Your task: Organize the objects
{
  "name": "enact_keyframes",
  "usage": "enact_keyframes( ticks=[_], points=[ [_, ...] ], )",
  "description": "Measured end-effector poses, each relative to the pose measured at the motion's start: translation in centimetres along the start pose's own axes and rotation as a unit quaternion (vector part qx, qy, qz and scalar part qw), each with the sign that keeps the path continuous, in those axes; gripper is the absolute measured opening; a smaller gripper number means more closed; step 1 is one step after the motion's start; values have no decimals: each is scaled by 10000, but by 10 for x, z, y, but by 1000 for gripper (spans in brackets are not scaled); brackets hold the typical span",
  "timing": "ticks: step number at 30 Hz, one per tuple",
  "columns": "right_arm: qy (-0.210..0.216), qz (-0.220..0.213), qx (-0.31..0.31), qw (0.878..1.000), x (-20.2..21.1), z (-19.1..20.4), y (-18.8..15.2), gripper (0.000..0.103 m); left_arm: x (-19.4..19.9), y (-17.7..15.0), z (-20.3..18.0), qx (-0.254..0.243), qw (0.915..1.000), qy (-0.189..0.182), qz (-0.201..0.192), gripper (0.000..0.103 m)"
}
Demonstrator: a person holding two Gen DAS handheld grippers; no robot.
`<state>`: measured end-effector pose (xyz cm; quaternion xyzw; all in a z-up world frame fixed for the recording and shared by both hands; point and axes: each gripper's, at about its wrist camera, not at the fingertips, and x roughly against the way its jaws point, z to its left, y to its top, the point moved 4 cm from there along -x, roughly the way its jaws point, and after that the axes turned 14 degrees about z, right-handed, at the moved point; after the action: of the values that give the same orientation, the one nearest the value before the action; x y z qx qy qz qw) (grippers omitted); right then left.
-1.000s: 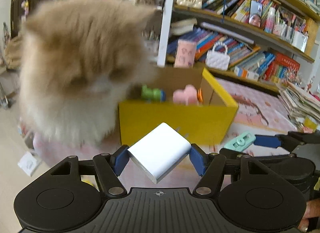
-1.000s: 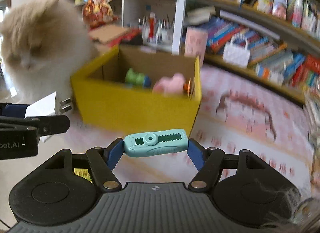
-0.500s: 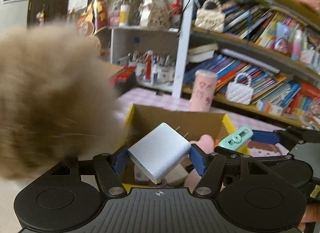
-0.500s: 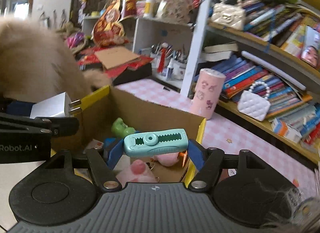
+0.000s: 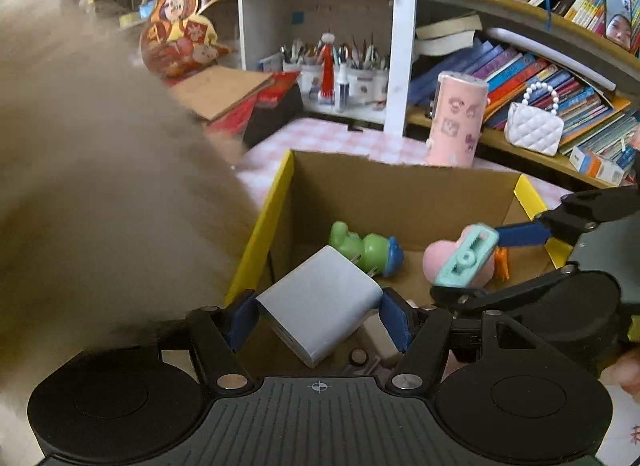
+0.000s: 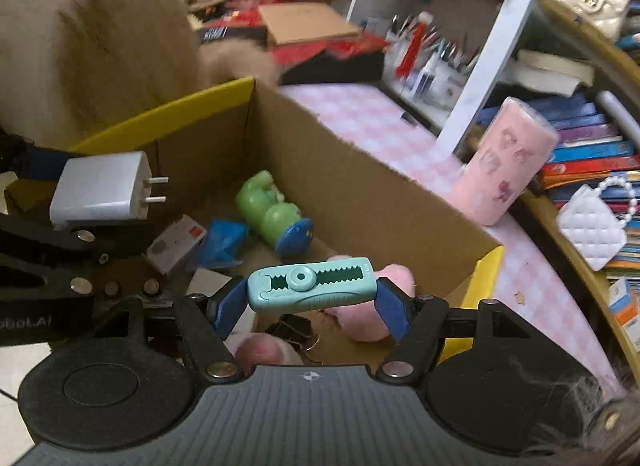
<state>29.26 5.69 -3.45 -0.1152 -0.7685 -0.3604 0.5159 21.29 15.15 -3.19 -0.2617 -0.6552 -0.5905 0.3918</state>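
Note:
My left gripper [image 5: 318,316] is shut on a white plug-in charger [image 5: 318,308], its two prongs pointing away, held over the near left of an open yellow cardboard box [image 5: 400,193]. My right gripper [image 6: 312,304] is shut on a teal retractable eraser [image 6: 312,286], held crosswise above the same box [image 6: 360,185]. In the left wrist view the eraser [image 5: 466,258] hangs at the right. In the right wrist view the charger [image 6: 100,189] sits at the left. Inside the box lie a green toy figure [image 6: 272,213], pink plush pieces [image 6: 360,322], a blue wrapper [image 6: 222,244] and binder clips [image 6: 292,330].
A fluffy tan cat [image 5: 100,185] crowds the box's left side. A pink cylinder [image 5: 456,117] stands behind the box on the pink checked cloth [image 6: 384,125]. Shelves of books [image 5: 540,77], small white handbags [image 5: 534,129] and pen cups [image 5: 340,73] fill the background.
Both grippers moved forward from in front of the box to above its opening, still holding charger and eraser. The box interior now shows. The cat now fills the left edge.

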Motion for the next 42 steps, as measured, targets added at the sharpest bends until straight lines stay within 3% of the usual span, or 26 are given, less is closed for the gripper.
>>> enact_keyframes(
  ticks=[5, 9, 13, 22, 27, 32, 38, 40, 42],
  points=[
    [-96, 131, -19, 9999, -5, -2, 0, 68, -4, 5, -2, -6, 9999, -92, 44, 66],
    [-134, -104, -188, 9997, 1, -8, -1, 68, -5, 9, -1, -7, 9997, -254, -8, 67],
    [-227, -269, -456, 9983, 15, -18, -6, 68, 2, 14, -4, -118, 9990, -339, -256, 84],
    [-708, -939, -1388, 9833, 82, -14, -40, 68, 56, 10, -16, -366, 9920, -785, -918, 84],
    [-1035, -1201, -2158, 9635, 118, 0, -73, 68, 85, -5, -15, -531, 9874, -947, -1152, 85],
    [-1435, -1038, -3025, 9366, 138, 18, -116, 68, 108, -34, -8, -588, 9849, -1043, -1252, 91],
    [-1646, -797, -3958, 8999, 152, 49, -176, 68, 117, -74, -9, -750, 9854, -1110, -1055, 95],
    [-1780, -700, -4198, 8872, 157, 60, -198, 68, 117, -88, -12, -845, 9863, -1074, -925, 101],
    [-1911, -640, -4411, 8745, 162, 69, -218, 78, 118, -102, -14, -917, 9873, -1037, -786, 103]
  ],
)
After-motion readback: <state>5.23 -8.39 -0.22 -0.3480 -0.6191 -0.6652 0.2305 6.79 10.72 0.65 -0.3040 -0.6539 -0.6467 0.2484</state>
